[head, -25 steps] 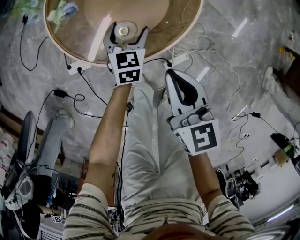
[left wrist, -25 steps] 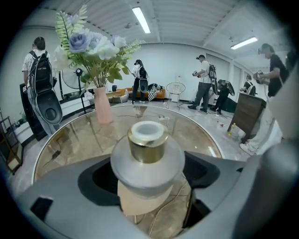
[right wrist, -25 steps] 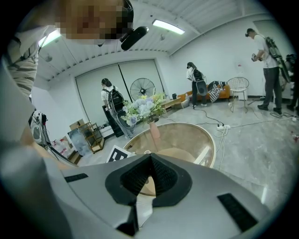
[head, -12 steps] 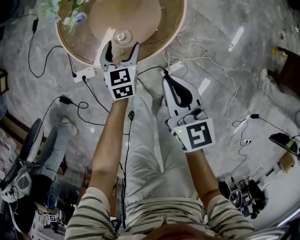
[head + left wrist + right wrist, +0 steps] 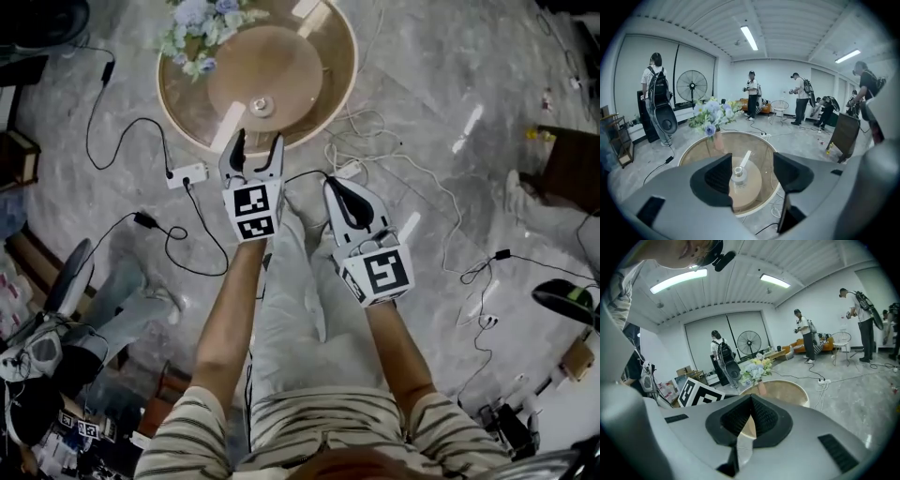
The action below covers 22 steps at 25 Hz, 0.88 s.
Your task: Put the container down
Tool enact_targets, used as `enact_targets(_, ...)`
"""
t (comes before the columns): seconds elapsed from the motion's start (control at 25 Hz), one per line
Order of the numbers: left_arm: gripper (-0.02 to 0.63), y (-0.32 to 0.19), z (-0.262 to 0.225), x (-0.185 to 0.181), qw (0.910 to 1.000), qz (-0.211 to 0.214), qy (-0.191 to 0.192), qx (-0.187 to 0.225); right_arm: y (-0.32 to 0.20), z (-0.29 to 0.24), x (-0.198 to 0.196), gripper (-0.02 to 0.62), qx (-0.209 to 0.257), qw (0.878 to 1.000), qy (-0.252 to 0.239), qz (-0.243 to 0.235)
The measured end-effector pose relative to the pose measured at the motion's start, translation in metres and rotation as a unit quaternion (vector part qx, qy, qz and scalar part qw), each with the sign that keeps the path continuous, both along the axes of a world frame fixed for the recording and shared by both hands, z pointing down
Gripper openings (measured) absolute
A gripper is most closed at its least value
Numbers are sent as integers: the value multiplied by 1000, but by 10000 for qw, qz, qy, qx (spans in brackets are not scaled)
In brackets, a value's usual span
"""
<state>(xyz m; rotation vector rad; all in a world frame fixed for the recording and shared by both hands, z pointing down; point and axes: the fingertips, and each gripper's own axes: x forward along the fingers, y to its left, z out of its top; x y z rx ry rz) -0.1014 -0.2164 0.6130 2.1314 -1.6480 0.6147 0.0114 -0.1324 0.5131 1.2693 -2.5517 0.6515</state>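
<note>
Container [image 5: 262, 106] sits on table [image 5: 323, 103], placement likely done; left gripper [image 5: 257, 142] empty, jaws part-open, just been closing; right gripper [image 5: 337, 187] closed, empty; next: back off.

The container [image 5: 262, 106] sits on the round table [image 5: 328, 56], at 12 o'clock from the left gripper [image 5: 258, 143]. Its empty jaws have just been closing but stand apart. At its 4 o'clock, the right gripper [image 5: 336, 186] is closed.

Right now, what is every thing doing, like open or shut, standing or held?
Container, upright on the table, nothing touching it.
Left gripper, open, its jaws just been closing partway, nothing between them.
Right gripper, shut, empty.
Flowers, upright in a vase on the table.
Ceiling light, on.
</note>
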Motion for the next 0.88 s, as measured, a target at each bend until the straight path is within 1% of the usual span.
enact_targets(0.08, 244, 6, -27, 0, 9999, -13, 35, 99, 1, -15, -2, 8, 55, 10000, 23, -21)
enact_targets(0.2, 157, 19, -70, -5, 9996, -76, 81, 273, 5, -39, -7, 8, 107, 9999, 39, -9)
enact_targets(0.28, 112, 31, -98, -8, 9990, -195, 81, 400, 10, -57, -7, 8, 134, 9999, 0, -6)
enact_targets(0.36, 72, 45, -126, -8, 9980, -355, 184, 493, 17, -76, -5, 9, 167, 9999, -3, -31)
enact_targets(0.48, 11, 62, -165, -6, 9961, -465, 273, 698, 21, -104, -4, 8, 337, 9994, -5, -74)
enact_targets(0.56, -2, 71, -188, -6, 9950, -484, 287, 825, 22, -124, -7, 8, 476, 9988, -42, -116)
enact_targets(0.88, -2, 111, -267, 2, 9921, -469, 379, 1096, 41, -199, -15, 8, 822, 9959, -211, -326)
